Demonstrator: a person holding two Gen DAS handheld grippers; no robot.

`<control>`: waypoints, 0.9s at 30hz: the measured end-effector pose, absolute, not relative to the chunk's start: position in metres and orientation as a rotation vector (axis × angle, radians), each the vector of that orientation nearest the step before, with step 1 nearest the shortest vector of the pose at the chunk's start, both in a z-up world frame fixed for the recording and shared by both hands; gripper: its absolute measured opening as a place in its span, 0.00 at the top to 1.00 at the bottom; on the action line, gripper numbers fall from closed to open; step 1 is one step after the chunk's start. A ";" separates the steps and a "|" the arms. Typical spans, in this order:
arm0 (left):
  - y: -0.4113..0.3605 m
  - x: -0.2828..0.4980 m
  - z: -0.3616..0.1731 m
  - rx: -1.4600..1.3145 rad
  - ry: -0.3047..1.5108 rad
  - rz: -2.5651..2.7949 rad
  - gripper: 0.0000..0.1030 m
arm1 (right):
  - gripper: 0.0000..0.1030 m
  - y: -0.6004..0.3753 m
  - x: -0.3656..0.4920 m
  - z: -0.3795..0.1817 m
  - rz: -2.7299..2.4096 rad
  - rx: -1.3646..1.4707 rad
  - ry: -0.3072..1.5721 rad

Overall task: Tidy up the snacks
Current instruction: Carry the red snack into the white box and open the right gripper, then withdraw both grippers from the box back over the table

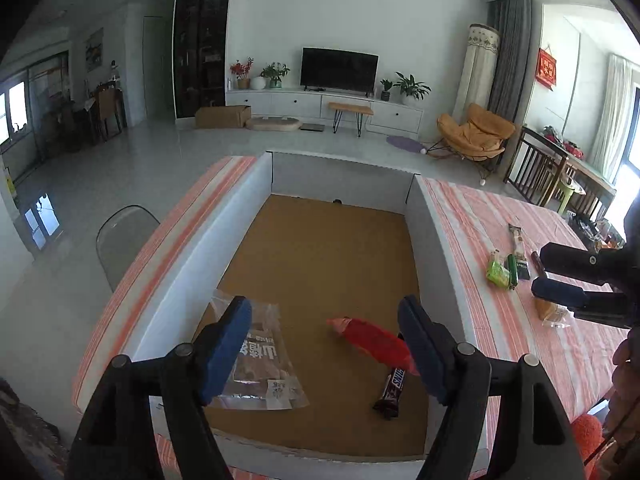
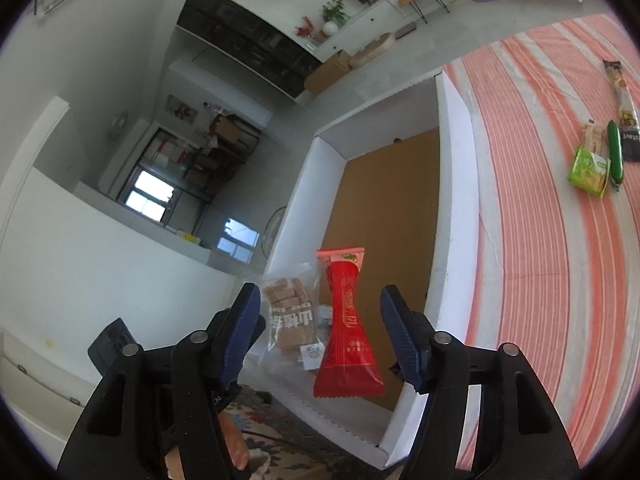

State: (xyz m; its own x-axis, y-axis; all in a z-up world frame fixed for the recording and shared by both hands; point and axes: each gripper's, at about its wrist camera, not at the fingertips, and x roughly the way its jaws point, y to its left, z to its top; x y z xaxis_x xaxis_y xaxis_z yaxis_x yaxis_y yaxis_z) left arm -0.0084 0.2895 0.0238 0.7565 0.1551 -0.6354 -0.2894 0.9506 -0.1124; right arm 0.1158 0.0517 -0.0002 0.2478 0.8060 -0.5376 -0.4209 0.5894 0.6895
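A white box with a brown floor sits on the striped tablecloth. Inside lie a clear packet of biscuits, a red snack packet and a Snickers bar. My left gripper is open and empty above the box's near end. My right gripper is open and empty, just above the red packet and the clear packet; it also shows at the right edge of the left wrist view. More snacks lie on the cloth: a green packet, a green stick and a long packet.
The box wall stands between the box floor and the snacks on the cloth. Another clear packet lies under the right gripper in the left wrist view. A grey chair stands left of the table.
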 end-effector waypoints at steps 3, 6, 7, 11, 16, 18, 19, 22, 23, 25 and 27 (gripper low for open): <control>0.268 -0.024 0.023 -0.221 0.638 0.163 0.14 | 0.35 0.000 0.104 -0.022 0.718 0.326 0.937; 0.221 -0.030 0.023 -0.240 0.644 -0.007 0.09 | 0.32 -0.070 0.089 -0.059 0.443 0.193 0.928; 0.201 -0.028 0.023 -0.239 0.654 -0.070 0.06 | 0.33 -0.093 0.086 -0.072 0.345 0.145 0.955; 0.109 -0.013 0.018 -0.177 0.727 -0.306 0.04 | 0.32 -0.186 0.068 -0.094 0.064 0.165 1.023; 0.025 0.016 -0.003 -0.072 0.803 -0.391 0.04 | 0.26 -0.250 0.057 -0.071 -0.095 0.249 1.006; 0.014 0.036 -0.019 -0.054 0.839 -0.365 0.04 | 0.26 -0.257 0.067 -0.068 -0.128 0.250 1.001; 0.010 0.047 -0.028 -0.047 0.854 -0.347 0.04 | 0.26 -0.261 0.072 -0.068 -0.134 0.249 1.003; 0.006 0.080 -0.060 -0.034 0.898 -0.254 0.04 | 0.26 -0.265 0.088 -0.080 -0.151 0.223 1.039; 0.011 0.092 -0.070 -0.037 0.909 -0.215 0.04 | 0.26 -0.266 0.093 -0.086 -0.158 0.215 1.052; 0.014 0.109 -0.088 -0.034 0.928 -0.160 0.04 | 0.26 -0.271 0.100 -0.099 -0.176 0.215 1.068; 0.018 0.126 -0.106 -0.022 0.949 -0.118 0.04 | 0.26 -0.278 0.108 -0.112 -0.198 0.222 1.075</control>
